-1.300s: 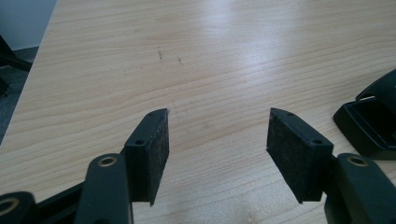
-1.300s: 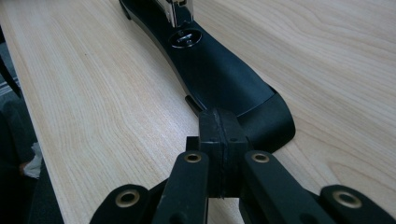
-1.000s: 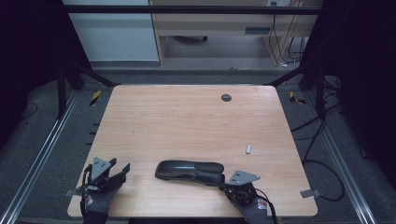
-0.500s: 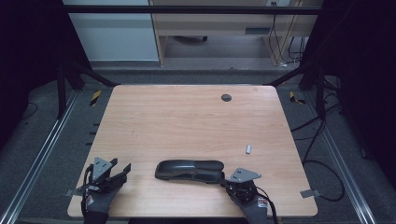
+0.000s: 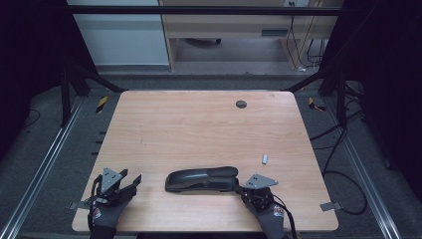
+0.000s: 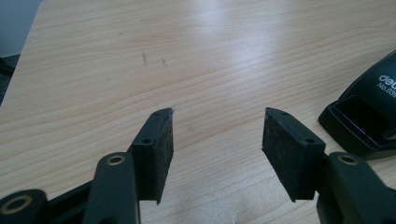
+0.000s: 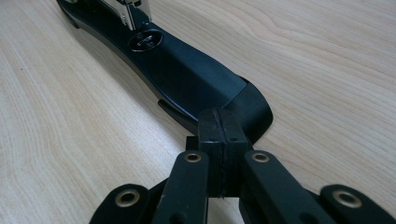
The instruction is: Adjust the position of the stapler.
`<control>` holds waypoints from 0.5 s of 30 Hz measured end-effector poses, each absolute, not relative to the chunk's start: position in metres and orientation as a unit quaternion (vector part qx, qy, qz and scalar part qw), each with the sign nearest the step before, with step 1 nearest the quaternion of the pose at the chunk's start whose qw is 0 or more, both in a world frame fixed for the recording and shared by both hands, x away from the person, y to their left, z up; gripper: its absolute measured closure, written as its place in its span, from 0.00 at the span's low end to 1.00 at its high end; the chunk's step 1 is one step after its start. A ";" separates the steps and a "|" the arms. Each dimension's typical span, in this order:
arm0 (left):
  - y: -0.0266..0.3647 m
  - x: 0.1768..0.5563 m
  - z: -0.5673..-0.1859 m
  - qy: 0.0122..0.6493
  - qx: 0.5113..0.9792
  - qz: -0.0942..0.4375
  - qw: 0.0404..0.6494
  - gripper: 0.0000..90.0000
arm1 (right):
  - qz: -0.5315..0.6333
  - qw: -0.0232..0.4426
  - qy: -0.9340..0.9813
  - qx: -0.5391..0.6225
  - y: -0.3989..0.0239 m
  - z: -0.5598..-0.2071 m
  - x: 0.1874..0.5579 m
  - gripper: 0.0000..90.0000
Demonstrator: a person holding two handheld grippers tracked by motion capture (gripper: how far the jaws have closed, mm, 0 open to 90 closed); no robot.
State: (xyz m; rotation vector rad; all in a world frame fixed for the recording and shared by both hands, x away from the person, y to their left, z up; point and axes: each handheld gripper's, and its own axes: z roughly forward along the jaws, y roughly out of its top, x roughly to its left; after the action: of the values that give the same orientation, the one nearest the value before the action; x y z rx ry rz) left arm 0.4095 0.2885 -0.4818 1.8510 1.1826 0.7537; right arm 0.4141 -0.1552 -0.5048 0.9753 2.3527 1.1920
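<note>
Lying flat, the long black stapler [image 5: 202, 179] meets the pressed-together right gripper [image 5: 240, 189]; left gripper [image 5: 133, 180] spread, closing.

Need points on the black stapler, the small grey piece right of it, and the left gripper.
black stapler [image 5: 201, 179]: high view, middle of its top arm.
small grey piece [image 5: 265, 159]: high view, its centre, on the table [image 5: 199, 129] right of the stapler.
left gripper [image 6: 217, 128]: left gripper view, midway between its fingertips, jaws apart.
</note>
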 end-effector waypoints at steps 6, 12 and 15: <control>0.288 0.409 -0.481 0.465 0.732 0.299 0.398 0.47 | 0.422 0.169 0.823 0.342 -0.156 -0.502 0.411 1.00; 0.286 0.407 -0.477 0.459 0.733 0.301 0.401 0.47 | 0.431 0.180 0.813 0.347 -0.166 -0.497 0.407 1.00; 0.283 0.406 -0.474 0.451 0.737 0.305 0.400 0.48 | 0.435 0.185 0.809 0.351 -0.174 -0.495 0.406 0.99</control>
State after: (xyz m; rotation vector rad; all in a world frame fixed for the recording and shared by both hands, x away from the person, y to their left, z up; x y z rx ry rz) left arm 0.4062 0.2830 -0.4745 1.8635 1.1414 0.7718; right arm 0.4060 -0.1736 -0.4955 0.9886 2.2791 1.2256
